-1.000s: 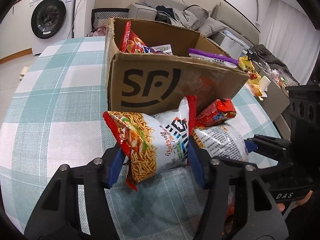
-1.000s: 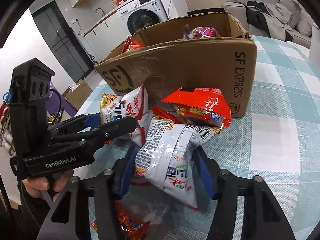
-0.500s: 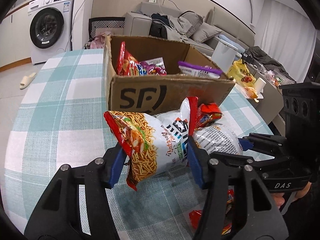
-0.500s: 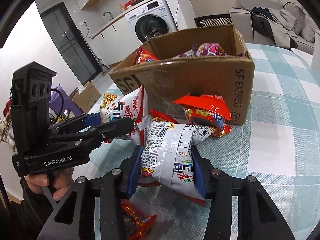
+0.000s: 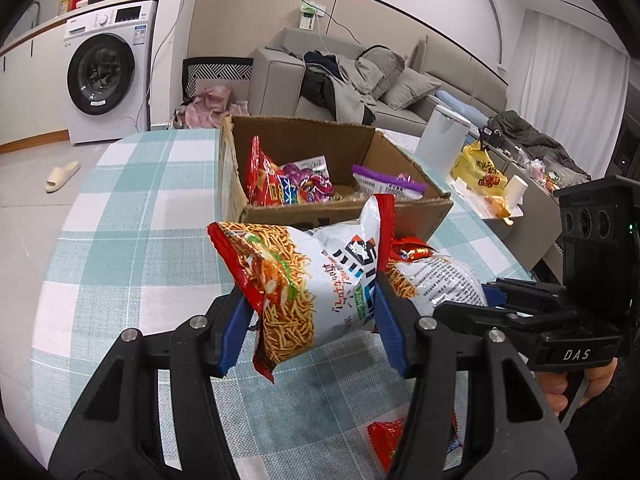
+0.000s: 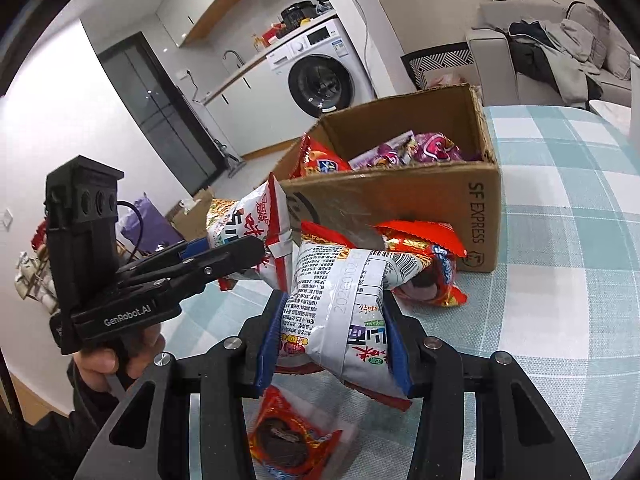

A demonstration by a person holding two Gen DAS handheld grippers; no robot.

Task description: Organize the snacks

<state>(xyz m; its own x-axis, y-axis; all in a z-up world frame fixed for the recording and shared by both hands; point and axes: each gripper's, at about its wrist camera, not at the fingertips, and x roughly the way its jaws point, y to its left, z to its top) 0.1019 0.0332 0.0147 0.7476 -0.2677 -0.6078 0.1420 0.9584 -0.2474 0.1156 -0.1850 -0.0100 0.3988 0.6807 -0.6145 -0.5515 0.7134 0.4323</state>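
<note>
The left gripper (image 5: pixel 310 330) is clamped on a noodle packet (image 5: pixel 308 280) at frame centre; the right gripper (image 6: pixel 332 344) is clamped on a second packet (image 6: pixel 344 304), below the cardboard box (image 6: pixel 400 200).

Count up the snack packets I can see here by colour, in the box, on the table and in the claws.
White noodle bags: 2, one in the left claw, one in the right claw
Red packets: 3, two on the table, one in the box
Purple packets: 2, both in the box
Total: 7
</note>
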